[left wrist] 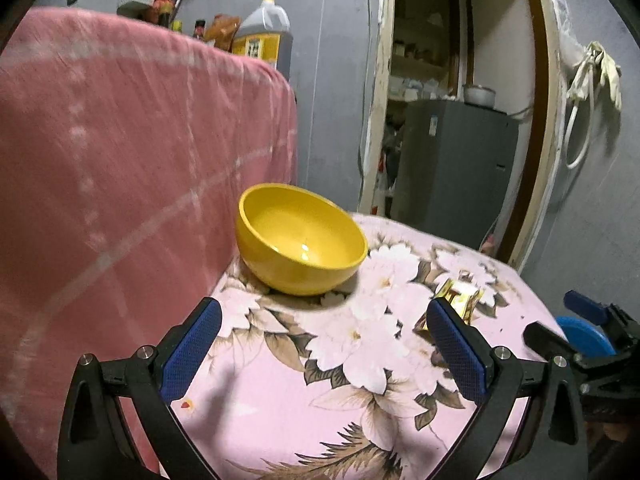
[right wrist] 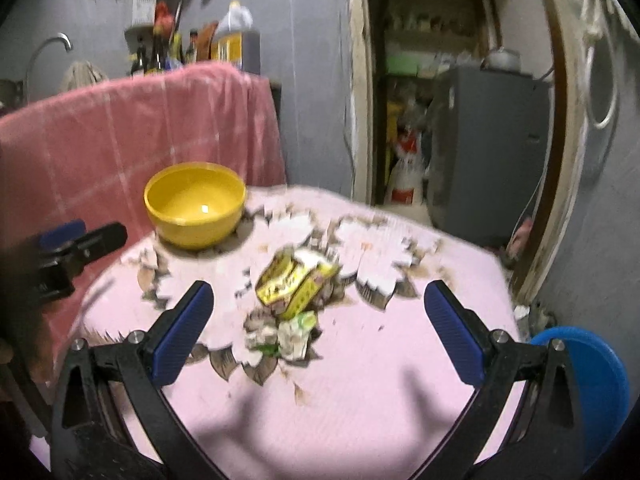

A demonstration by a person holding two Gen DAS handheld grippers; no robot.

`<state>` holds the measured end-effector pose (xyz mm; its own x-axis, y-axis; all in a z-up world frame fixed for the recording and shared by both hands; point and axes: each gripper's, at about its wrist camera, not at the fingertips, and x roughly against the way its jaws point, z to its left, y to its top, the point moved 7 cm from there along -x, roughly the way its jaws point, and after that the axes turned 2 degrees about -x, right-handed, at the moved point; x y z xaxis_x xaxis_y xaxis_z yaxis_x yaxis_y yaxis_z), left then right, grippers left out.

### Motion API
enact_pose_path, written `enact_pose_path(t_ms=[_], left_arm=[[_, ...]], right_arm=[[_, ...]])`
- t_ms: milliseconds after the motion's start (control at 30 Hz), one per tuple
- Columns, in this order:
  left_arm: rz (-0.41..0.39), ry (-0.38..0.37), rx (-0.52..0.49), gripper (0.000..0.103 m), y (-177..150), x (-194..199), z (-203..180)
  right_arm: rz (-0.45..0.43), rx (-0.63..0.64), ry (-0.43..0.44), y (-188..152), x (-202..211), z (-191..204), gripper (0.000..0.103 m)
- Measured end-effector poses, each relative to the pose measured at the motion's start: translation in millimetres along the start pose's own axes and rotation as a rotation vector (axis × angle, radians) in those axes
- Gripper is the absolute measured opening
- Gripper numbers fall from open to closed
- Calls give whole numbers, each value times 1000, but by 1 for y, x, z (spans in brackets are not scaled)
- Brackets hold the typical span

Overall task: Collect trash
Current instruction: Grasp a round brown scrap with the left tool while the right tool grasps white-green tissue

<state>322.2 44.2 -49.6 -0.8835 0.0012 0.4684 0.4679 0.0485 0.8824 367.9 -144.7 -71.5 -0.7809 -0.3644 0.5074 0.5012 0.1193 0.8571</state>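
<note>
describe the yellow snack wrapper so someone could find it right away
On the pink floral tablecloth, look in front of the yellow bowl. The yellow snack wrapper lies mid-table, printed and boxy, unlike the smaller whitish-green crumpled scrap just beside it.

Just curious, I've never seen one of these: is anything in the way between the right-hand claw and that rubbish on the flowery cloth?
Nothing visible is. The right gripper, jaws wide open, faces the yellow packet and the crumpled wrapper across bare floral tablecloth. The yellow bowl stands off to the left, out of the line.
</note>
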Motion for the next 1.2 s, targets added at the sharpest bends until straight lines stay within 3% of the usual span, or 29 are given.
enact_pose_path(t_ms=[100,233,367,500,567,733,1200], left_arm=[[54,-4,2,100,-5,-12,1],[126,-1,-10,100,-11,-27,0],[185,-15,-17,100,-20,-39,-4],[219,-46,-34,96,-25,-43,-13],[231,-66,-39,92,-26,-44,-18],[275,-137,-49,78,-29,-49,-35],[394,-304,-175,55,-43,-68,-96]], right_arm=[[88,-7,30,-9,-18,0,100],[194,-37,82,-19,-38,-2,78],[281,-42,121,-29,-54,3,68],[326,-43,153,-35,-62,7,47],[331,-52,177,-36,-61,7,31],[331,-67,199,-37,-54,3,11],[299,-112,89,-47,-32,-46,6]])
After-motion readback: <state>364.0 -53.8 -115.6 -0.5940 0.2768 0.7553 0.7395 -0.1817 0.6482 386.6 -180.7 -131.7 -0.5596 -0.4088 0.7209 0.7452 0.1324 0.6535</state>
